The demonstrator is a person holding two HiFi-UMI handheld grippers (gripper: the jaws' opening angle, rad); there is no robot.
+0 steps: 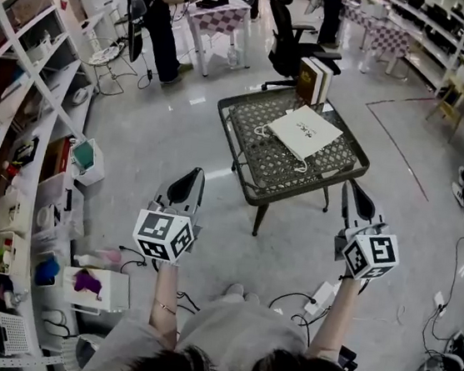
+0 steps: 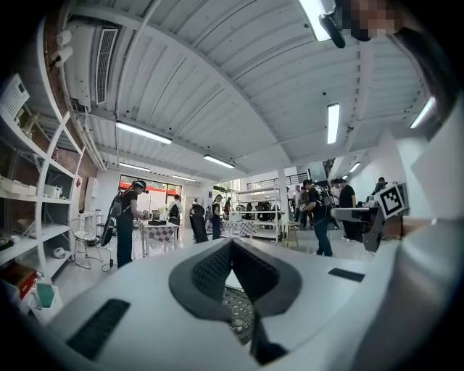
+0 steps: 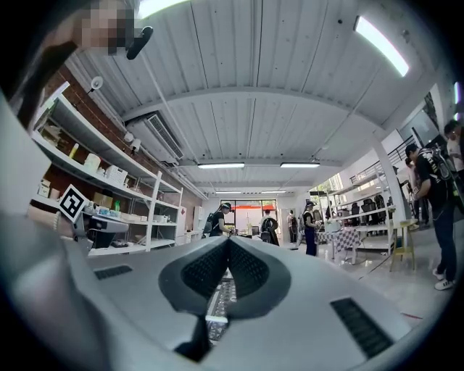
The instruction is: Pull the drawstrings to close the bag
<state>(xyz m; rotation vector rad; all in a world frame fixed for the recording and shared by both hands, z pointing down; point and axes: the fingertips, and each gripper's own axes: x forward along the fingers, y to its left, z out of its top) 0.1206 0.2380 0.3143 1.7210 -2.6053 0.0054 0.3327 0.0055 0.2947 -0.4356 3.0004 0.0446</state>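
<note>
Head view shows left tongs [image 1: 193, 176] and right tongs [image 1: 353, 191] both pinched shut and empty, the bag [image 1: 304, 131] on the table [image 1: 248, 192] ahead between them, so I'd open both before reaching its drawstrings [image 1: 263, 130].

Tiny illegible print [image 1: 306, 131] on the white bag [image 1: 290, 135].
</note>
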